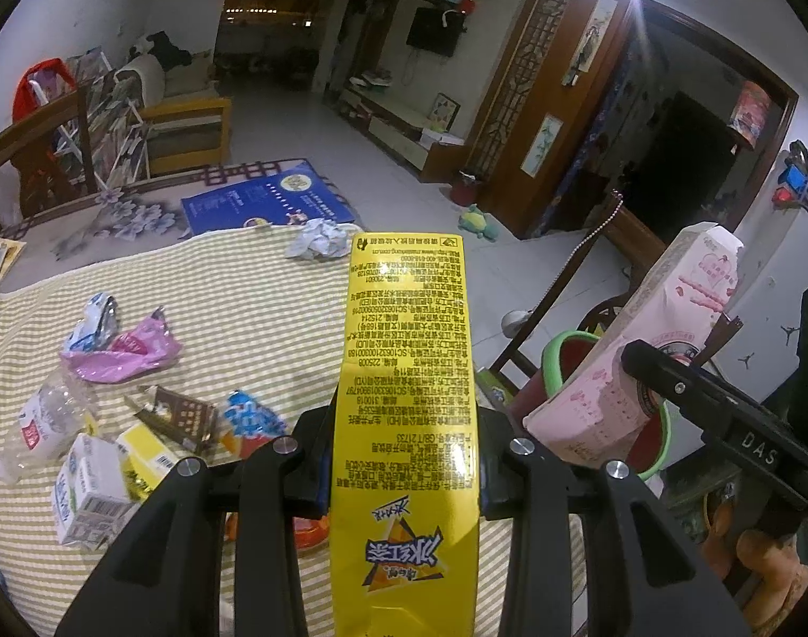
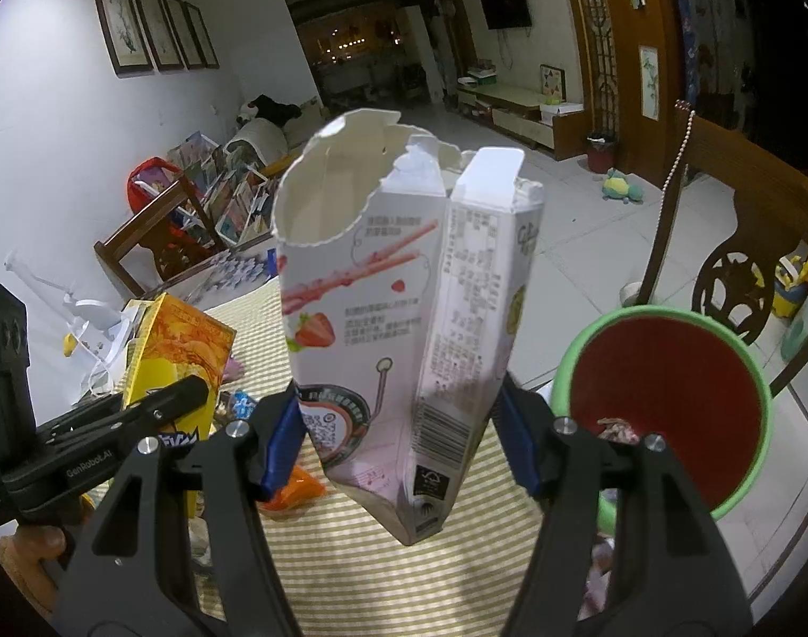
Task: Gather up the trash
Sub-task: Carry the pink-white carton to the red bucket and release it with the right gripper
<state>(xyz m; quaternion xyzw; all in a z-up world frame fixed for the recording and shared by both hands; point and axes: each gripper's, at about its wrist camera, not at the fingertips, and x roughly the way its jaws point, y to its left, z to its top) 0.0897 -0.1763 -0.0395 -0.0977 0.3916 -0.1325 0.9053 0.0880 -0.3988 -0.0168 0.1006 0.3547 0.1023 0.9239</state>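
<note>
Your left gripper (image 1: 404, 456) clamps the yellow carton (image 1: 406, 371) upright over the striped table's (image 1: 244, 308) near edge | loose wrappers (image 1: 122, 350) lie toward its left edge | your right gripper (image 2: 404, 424) pinches the torn pink box (image 2: 398, 329) beside the green-rimmed red bin (image 2: 663, 403) off the right edge.
</note>
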